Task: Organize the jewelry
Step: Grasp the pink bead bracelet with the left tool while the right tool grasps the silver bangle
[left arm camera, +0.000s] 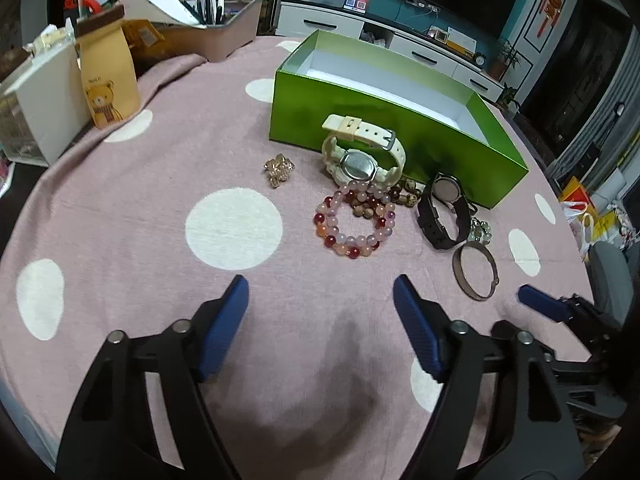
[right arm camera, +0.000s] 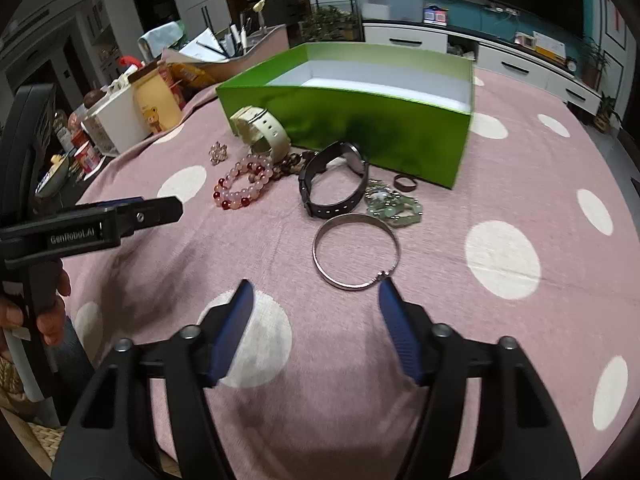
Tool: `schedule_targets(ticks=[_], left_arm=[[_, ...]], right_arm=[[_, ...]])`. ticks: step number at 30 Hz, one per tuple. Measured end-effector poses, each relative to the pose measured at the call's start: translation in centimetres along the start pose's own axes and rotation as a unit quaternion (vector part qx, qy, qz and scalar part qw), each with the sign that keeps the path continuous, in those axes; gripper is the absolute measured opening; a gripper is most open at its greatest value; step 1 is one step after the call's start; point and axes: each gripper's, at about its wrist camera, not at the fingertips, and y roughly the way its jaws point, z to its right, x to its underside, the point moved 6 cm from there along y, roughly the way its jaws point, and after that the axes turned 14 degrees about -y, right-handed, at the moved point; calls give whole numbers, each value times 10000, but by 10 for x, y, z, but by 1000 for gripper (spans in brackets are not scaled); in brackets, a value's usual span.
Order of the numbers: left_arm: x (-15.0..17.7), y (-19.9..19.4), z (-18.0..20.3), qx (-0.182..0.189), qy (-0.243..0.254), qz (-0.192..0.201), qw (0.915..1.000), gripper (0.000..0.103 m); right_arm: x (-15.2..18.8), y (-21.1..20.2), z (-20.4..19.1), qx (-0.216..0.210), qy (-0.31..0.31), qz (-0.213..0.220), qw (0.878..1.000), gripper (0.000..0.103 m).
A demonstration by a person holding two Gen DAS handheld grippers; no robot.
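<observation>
An open green box [left arm camera: 384, 128] [right arm camera: 360, 128] with a white inside stands on the pink dotted cloth. In front of it lie a cream watch [left arm camera: 362, 156] [right arm camera: 262, 128], a pink and red bead bracelet [left arm camera: 354, 220] [right arm camera: 244, 184], a brown bead bracelet [left arm camera: 406, 194], a black watch [left arm camera: 444, 212] [right arm camera: 334, 184], a gold brooch [left arm camera: 279, 170] [right arm camera: 219, 153], a metal bangle [left arm camera: 476, 270] [right arm camera: 356, 252], a green bead bracelet [right arm camera: 394, 206] and a dark ring [right arm camera: 406, 183]. My left gripper [left arm camera: 320, 292] is open and empty, short of the pink bracelet. My right gripper [right arm camera: 316, 292] is open and empty, just short of the bangle.
A paper bag with a bear print [left arm camera: 106, 76] [right arm camera: 156, 108], a white container [left arm camera: 40, 104] and a desk organiser with pens [left arm camera: 216, 28] stand at the table's far left. The left gripper's body [right arm camera: 92, 220] shows at the left of the right wrist view.
</observation>
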Motion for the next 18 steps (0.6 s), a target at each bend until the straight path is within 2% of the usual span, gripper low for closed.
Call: schedule_targets(ticks=[2, 6, 10, 13, 16, 18], left_arm=[[-3, 5, 1, 56, -36, -16, 10000, 69], [-14, 15, 4, 176, -20, -3, 9998, 63], [-29, 28, 6, 139, 75, 57, 9999, 56], [-39, 38, 11, 124, 282, 74, 9995, 52], [-44, 47, 18, 159, 577, 53, 9982, 49], [-48, 54, 21, 154, 750, 29, 9971, 47]], right_arm=[[-2, 7, -1, -6, -105, -23, 9999, 51], [-8, 21, -2, 35, -358, -64, 9993, 43], [-11, 36, -3, 71, -518, -172, 9985, 32], [-14, 39, -2, 221, -685, -169, 9973, 24], [-15, 41, -3, 274, -811, -115, 9963, 6], [-16, 41, -4, 269, -834, -87, 9961, 3]])
